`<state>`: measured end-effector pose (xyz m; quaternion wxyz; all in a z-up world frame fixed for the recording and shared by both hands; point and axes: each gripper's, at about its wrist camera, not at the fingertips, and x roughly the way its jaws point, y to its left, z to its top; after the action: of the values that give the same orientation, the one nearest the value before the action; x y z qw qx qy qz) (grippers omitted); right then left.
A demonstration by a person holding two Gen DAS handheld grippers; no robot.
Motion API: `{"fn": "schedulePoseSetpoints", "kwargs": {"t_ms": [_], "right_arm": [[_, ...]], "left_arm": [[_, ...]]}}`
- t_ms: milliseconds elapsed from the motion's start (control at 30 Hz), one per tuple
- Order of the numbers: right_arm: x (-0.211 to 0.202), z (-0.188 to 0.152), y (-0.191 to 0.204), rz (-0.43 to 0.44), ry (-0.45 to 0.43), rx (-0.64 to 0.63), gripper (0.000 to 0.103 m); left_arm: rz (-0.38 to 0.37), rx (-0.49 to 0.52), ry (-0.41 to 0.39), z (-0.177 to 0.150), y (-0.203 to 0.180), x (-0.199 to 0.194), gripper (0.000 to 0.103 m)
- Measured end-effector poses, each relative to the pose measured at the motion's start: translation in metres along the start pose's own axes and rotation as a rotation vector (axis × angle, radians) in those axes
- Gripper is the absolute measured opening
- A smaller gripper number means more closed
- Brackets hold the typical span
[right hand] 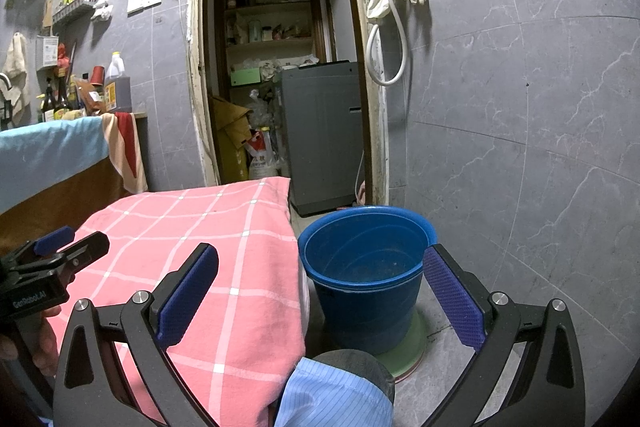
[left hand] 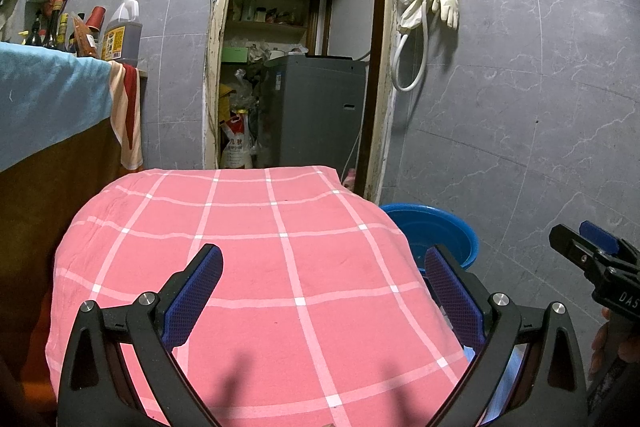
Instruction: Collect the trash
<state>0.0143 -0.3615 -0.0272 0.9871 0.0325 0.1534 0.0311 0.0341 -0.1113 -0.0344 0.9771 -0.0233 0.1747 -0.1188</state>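
both grippers' fingers (left hand: 208, 275) apart, blue bucket (right hand: 366, 267) between right gripper's (right hand: 320, 291) fingers

Table under pink checked cloth (left hand: 256, 267); blue bucket (right hand: 366, 279) on floor (right hand: 460, 379) beside.

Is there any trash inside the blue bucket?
No, in the right wrist view the blue bucket shows only its bare, slightly dirty bottom, with no trash in it.

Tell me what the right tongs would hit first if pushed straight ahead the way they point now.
Most likely the blue bucket: it sits between the open fingers of the right tongs, just right of the pink checked cloth. Depth is unclear, so they might pass over its rim toward the grey tiled wall.
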Motion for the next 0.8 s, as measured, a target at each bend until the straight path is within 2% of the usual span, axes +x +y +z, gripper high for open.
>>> {"fn": "schedulePoseSetpoints", "kwargs": {"t_ms": [433,800], "right_arm": [[-0.0015,-0.0017,0.0026,-0.001,0.000,-0.002,0.103],[-0.0015,-0.0015,0.0025,-0.002,0.001,-0.001,0.103]], "left_arm": [[-0.003,-0.004,0.009,-0.0074,0.0018,-0.0001,0.099],[0.011,0.024,-0.027,-0.0022,-0.0044,-0.0080,0.099]]}}
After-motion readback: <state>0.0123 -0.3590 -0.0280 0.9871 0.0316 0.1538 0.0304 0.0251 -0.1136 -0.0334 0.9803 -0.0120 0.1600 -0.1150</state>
